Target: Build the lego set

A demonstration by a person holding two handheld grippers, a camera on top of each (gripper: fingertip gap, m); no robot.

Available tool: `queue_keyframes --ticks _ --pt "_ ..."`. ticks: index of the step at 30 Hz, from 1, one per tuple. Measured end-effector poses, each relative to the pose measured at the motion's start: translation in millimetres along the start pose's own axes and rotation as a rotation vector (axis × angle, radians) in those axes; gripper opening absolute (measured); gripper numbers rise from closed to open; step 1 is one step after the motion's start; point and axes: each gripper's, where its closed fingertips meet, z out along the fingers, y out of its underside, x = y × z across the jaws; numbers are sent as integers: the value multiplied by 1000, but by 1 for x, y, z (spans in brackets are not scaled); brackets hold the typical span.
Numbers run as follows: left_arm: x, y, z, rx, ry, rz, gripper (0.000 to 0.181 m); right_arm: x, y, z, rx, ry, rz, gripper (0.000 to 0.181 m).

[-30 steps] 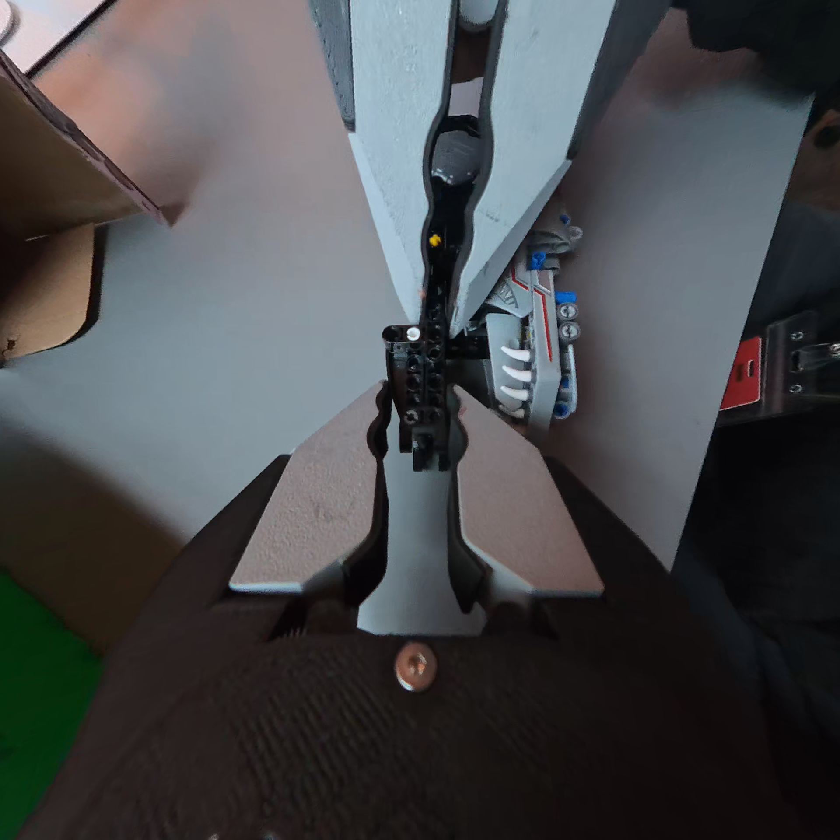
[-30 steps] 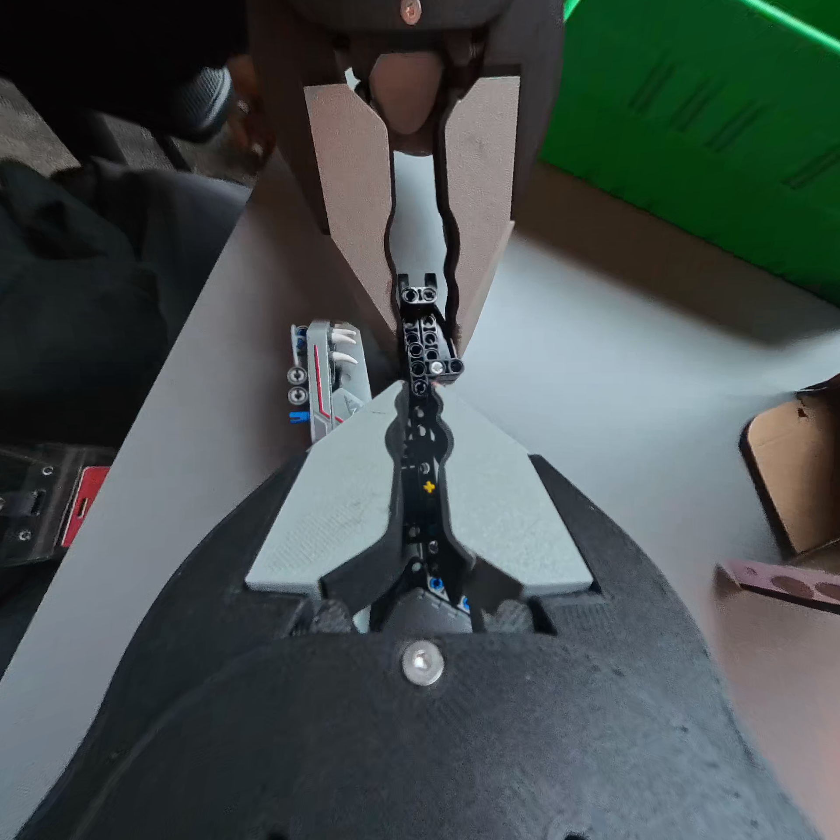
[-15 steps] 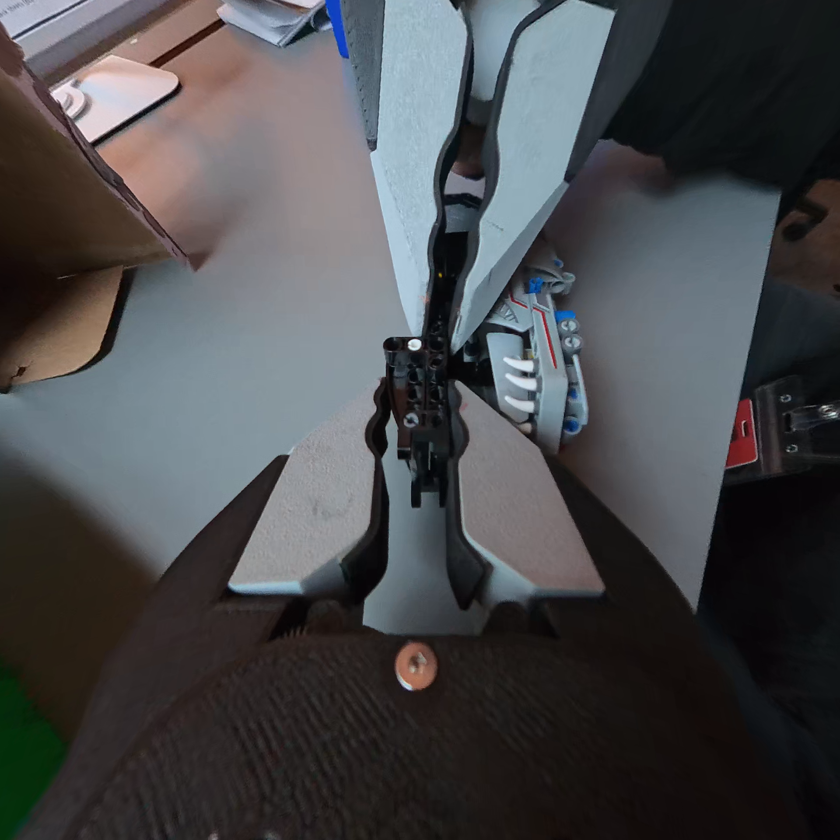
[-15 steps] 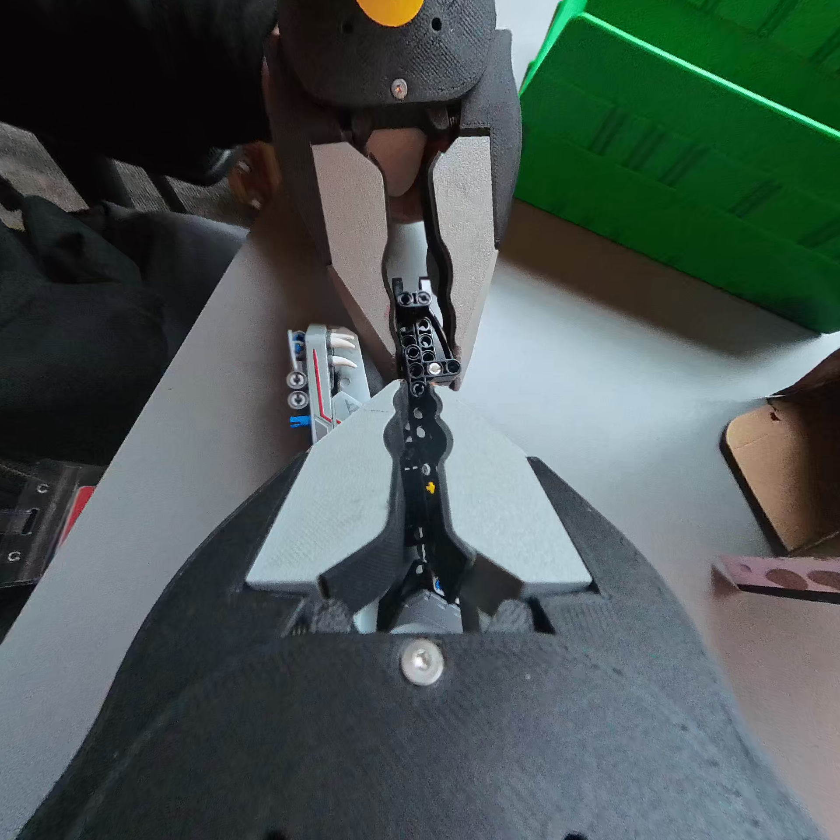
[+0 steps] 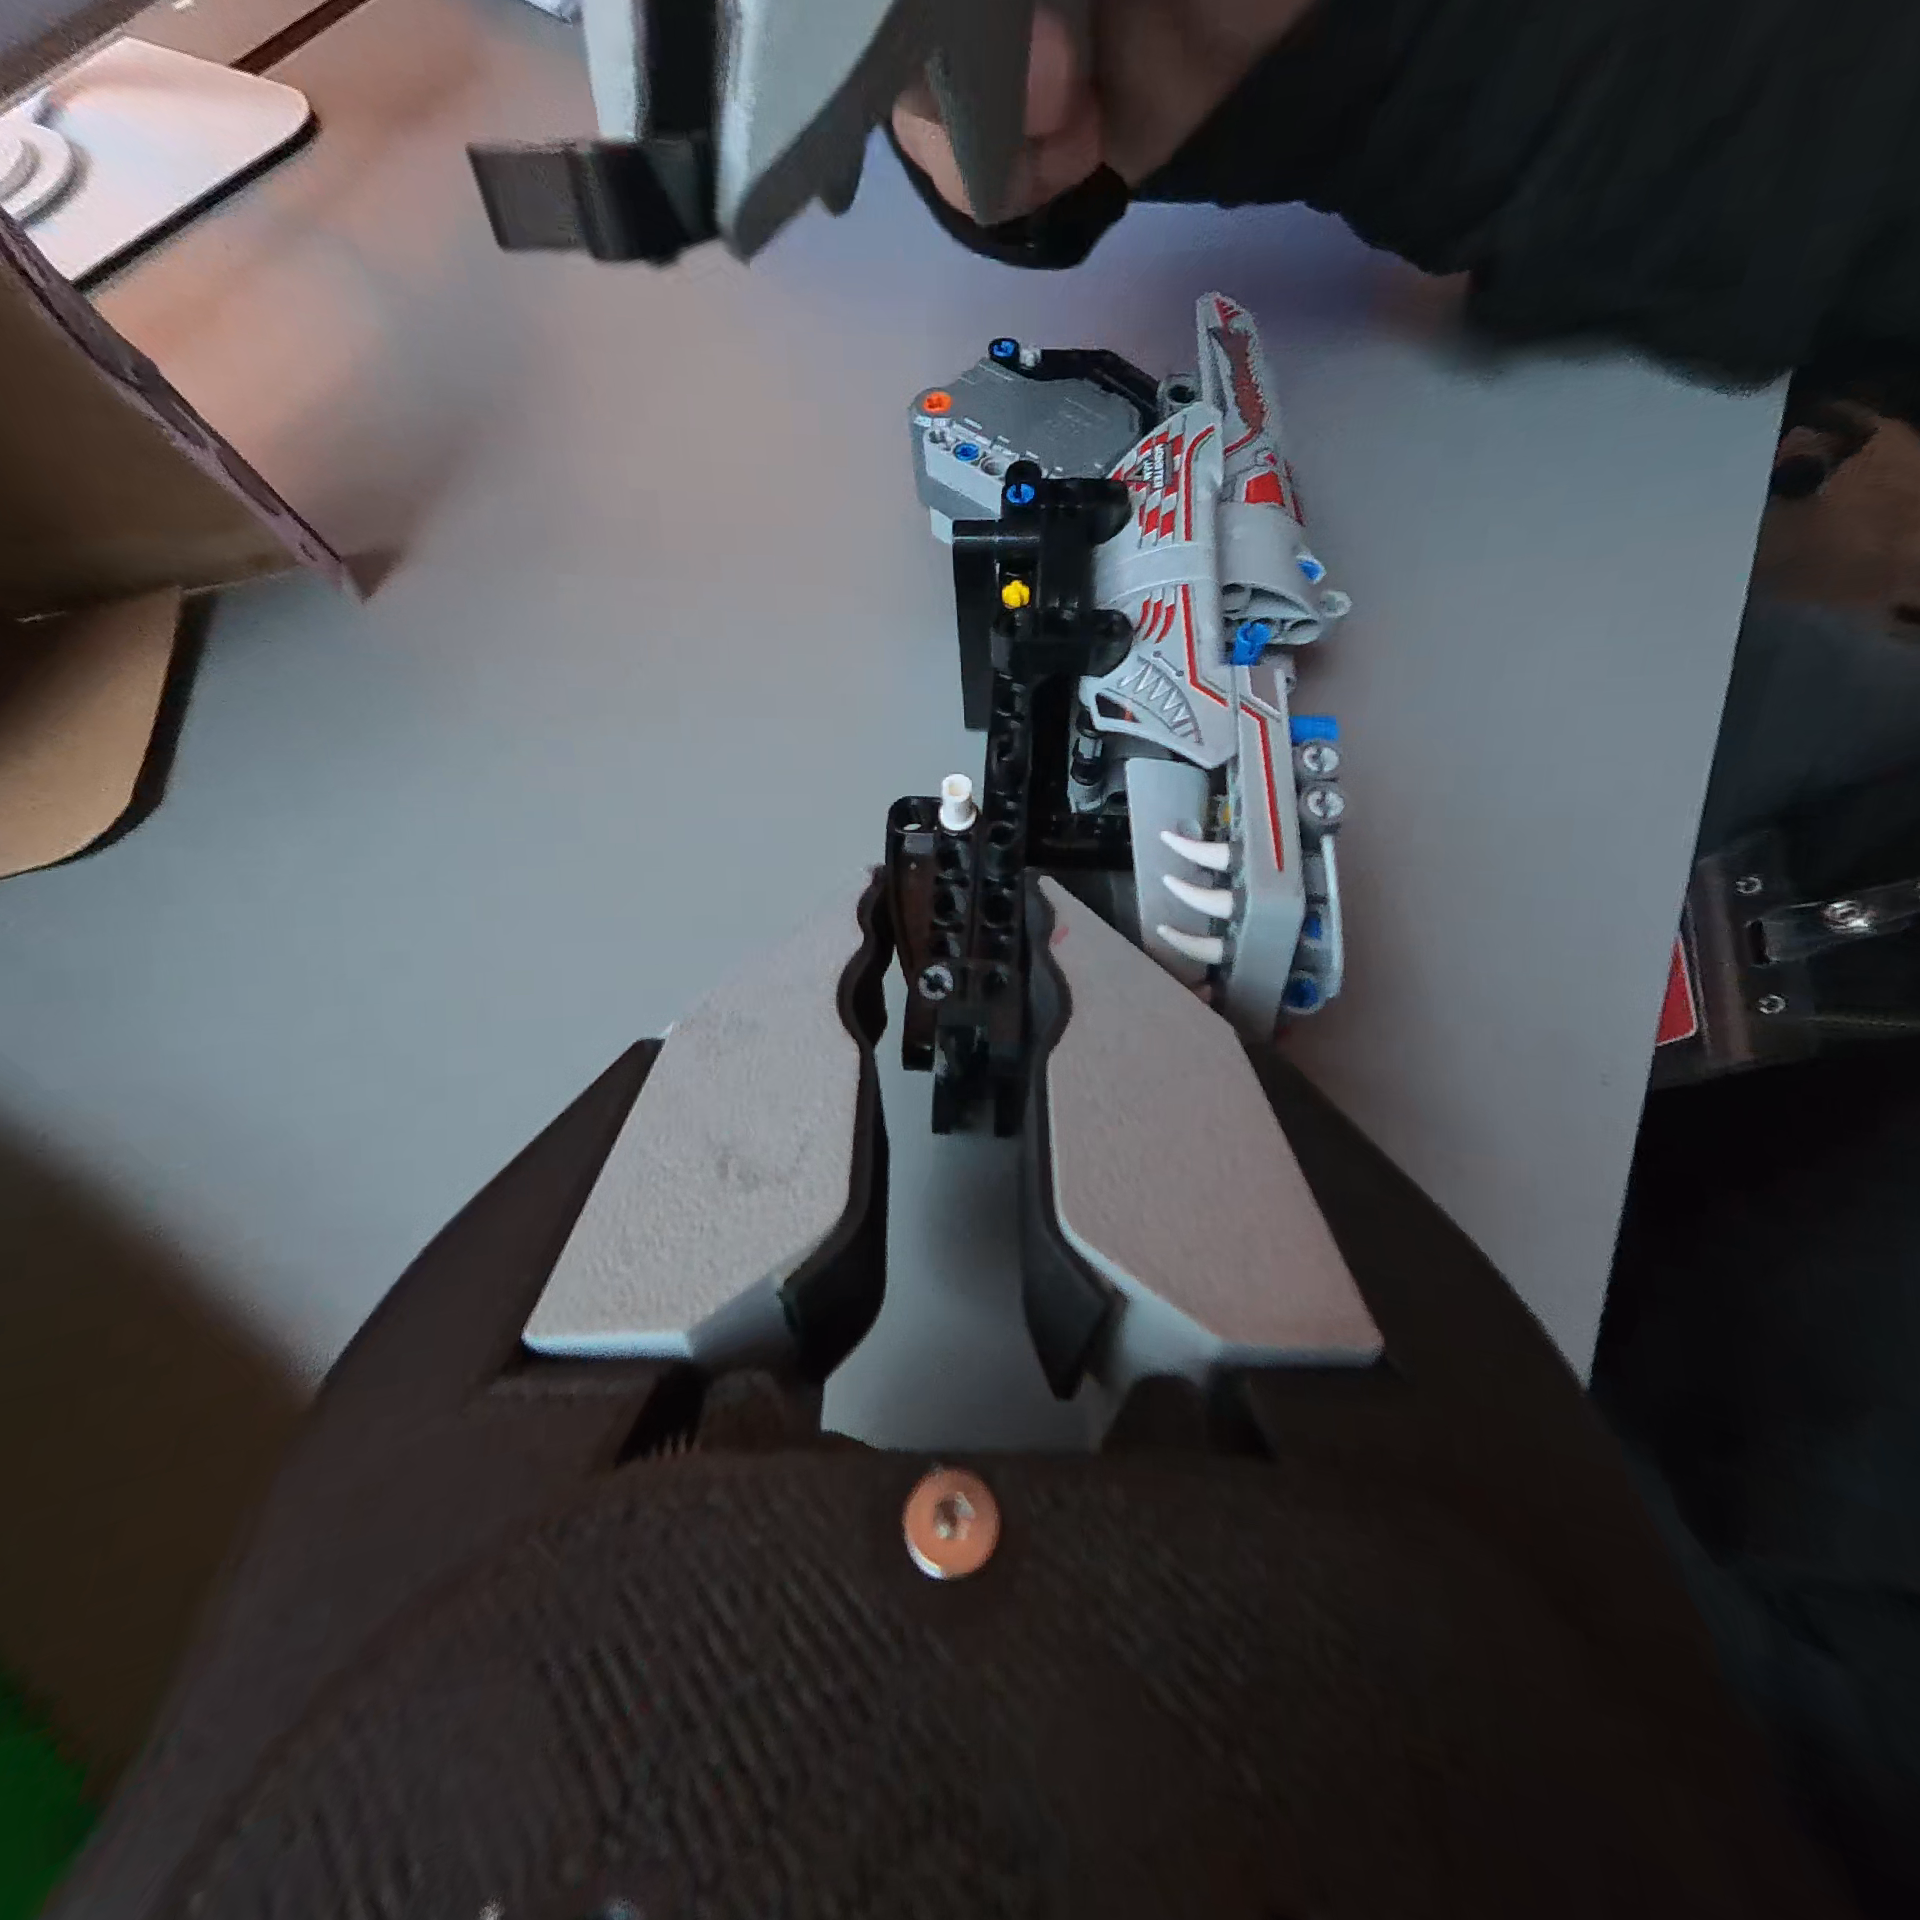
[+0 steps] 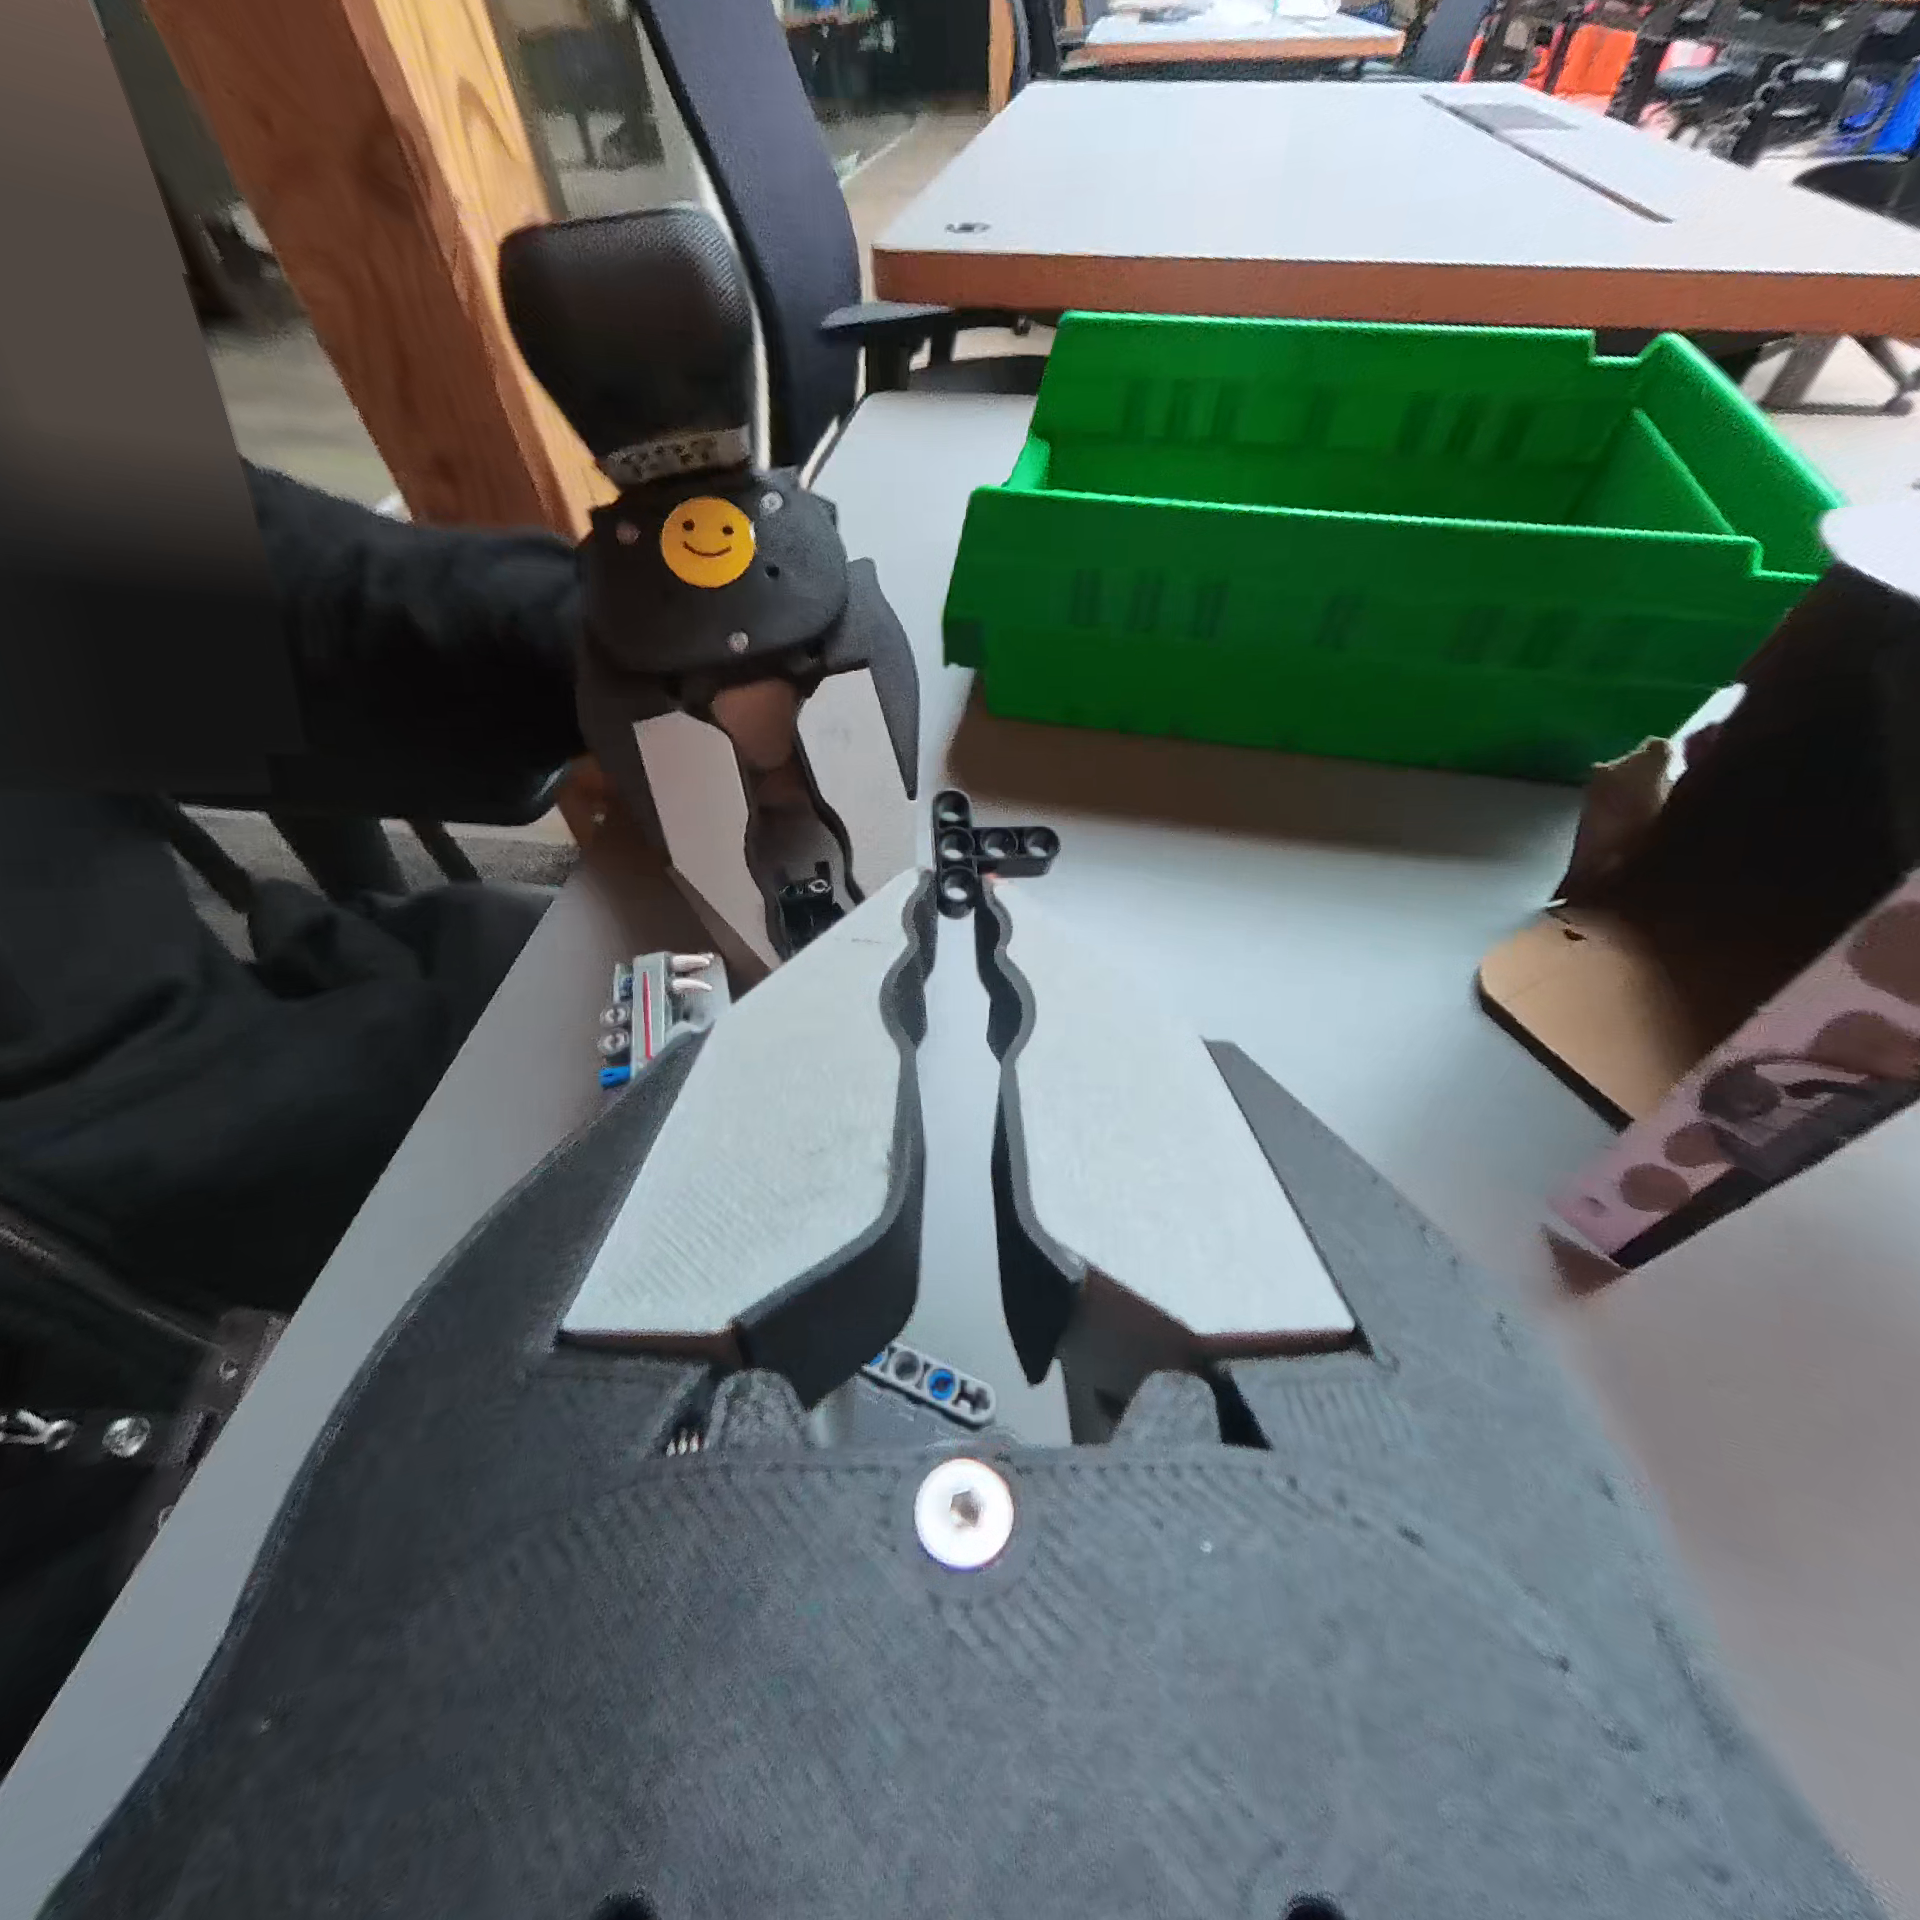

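Observation:
The grey Lego model (image 5: 1226,727), with red stripes and white teeth, lies on the grey table (image 5: 520,831). My left gripper (image 5: 956,914) is shut on the near end of the model's black beam frame (image 5: 987,894), which has a white pin on top. In the right wrist view it stands at the table's left edge (image 6: 800,904), with the model (image 6: 655,997) partly hidden behind my right finger. My right gripper (image 6: 956,894) is shut on a small black T-shaped beam (image 6: 987,847), raised above the table. It is blurred at the top of the left wrist view (image 5: 717,208).
A green bin (image 6: 1351,582) stands at the back of the table. A cardboard box (image 6: 1714,935) is at the right. A short grey beam with blue pins (image 6: 930,1387) lies under my right gripper. The table edge (image 5: 1662,935) runs close beside the model. Tip to tip, the grippers are about 9 centimetres apart.
My right gripper has come off the model's black beam and lifted up and away, and now holds a black T-shaped beam. My left gripper stays shut on the model's end.

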Motion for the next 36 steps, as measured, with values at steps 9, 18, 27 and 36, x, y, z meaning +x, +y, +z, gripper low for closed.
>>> queue_keyframes --ticks 9,18,27,36 --pt "-1 1 -5 -11 0 17 21 44 63 -36 -284 302 158 9" --pt "-10 -16 -25 -29 -138 166 21 58 112 -44 -479 362 271 32" --pt "-13 -4 -20 -8 -25 -60 21 -28 48 -34 -184 -44 132 75" --pt "0 -2 -12 73 294 -579 22 -47 66 3 -465 147 -399 40"
